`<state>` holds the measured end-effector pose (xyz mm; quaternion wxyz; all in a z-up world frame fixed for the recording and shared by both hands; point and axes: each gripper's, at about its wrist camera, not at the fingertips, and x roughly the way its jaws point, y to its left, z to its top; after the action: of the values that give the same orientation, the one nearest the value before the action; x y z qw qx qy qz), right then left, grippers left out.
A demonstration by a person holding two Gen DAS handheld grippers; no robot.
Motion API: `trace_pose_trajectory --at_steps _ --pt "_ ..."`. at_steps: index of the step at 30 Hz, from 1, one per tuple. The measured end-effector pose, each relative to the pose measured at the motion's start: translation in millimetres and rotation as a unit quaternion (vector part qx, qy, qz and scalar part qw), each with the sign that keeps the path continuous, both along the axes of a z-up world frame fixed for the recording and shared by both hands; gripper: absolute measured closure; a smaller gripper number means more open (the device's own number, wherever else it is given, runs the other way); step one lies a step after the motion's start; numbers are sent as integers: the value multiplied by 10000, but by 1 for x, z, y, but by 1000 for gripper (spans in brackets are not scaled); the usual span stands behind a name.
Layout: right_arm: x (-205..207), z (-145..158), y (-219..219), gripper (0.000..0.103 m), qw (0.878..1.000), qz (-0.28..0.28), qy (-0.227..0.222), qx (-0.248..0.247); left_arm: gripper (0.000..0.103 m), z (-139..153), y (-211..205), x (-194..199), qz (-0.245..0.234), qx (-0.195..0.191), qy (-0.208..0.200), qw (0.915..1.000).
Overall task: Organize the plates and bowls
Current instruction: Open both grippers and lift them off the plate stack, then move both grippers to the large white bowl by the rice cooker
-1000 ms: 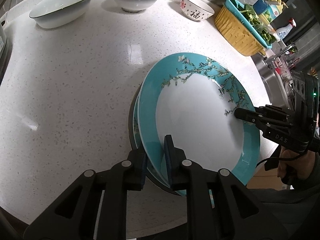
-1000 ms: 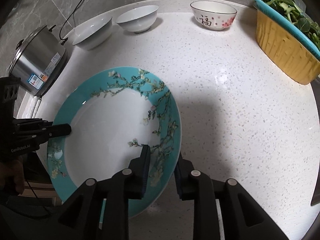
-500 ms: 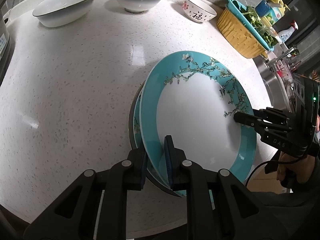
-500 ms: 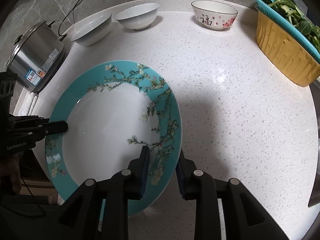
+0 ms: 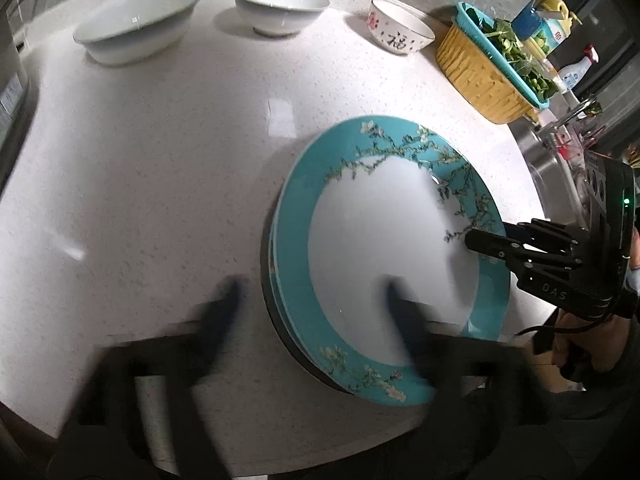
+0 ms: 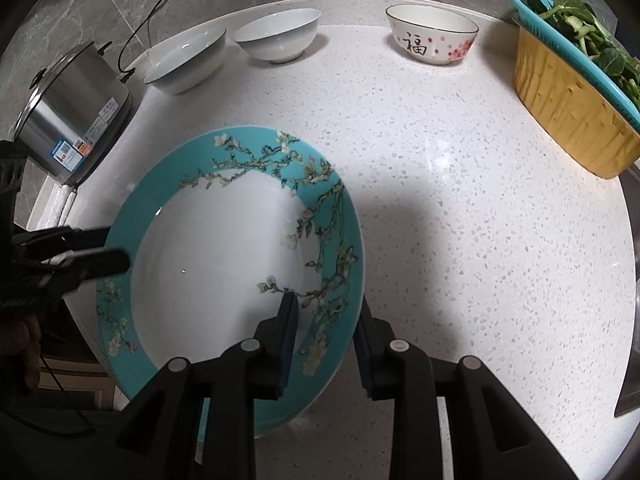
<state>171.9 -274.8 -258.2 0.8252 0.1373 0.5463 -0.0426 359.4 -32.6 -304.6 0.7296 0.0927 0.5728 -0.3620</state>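
Note:
A teal blossom plate [image 5: 384, 248] lies on top of a stack of plates [image 5: 274, 280] near the counter's front edge; it also shows in the right wrist view [image 6: 224, 264]. My left gripper [image 5: 312, 292] is open, its blurred fingers wide apart on either side of the plate's near rim. My right gripper [image 6: 326, 320] is open a little, its fingers astride the plate's right rim. Two white bowls [image 5: 136, 32] [image 5: 280, 8] and a flower-patterned bowl [image 5: 400, 32] stand at the back.
A yellow basket of greens [image 6: 572, 92] stands at the right rear. A steel cooker [image 6: 68, 120] stands at the left. A sink [image 5: 552, 168] lies beyond the counter's right edge. The white speckled counter [image 6: 460, 200] lies between.
My left gripper has opened wide and let go of the plate's rim. My right gripper has opened slightly. The top plate has settled lower onto the stack.

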Motion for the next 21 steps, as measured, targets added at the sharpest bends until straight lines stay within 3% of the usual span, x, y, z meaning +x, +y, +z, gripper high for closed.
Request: trace_pose_trajectory --at_steps 5,9,12,15,18,21 --pt "1 1 -3 72 10000 -36 -21 76 21 2 4 6 81 -30 31 10000" --pt "-3 12 -11 45 9995 -177 -238 102 21 4 14 10 265 -138 52 9995" --pt "-6 33 -26 21 9979 -292 -575 97 16 16 28 24 556 -480 31 9973" --pt "-1 61 -47 19 9929 -278 -1071 435 0 32 47 53 992 -867 124 9912" --pt "18 97 -71 19 9769 -318 -1695 1259 0 46 64 86 1400 -1134 156 9835" --pt "54 128 -72 19 9652 70 -2124 1526 0 59 74 121 1745 -1288 68 9762"
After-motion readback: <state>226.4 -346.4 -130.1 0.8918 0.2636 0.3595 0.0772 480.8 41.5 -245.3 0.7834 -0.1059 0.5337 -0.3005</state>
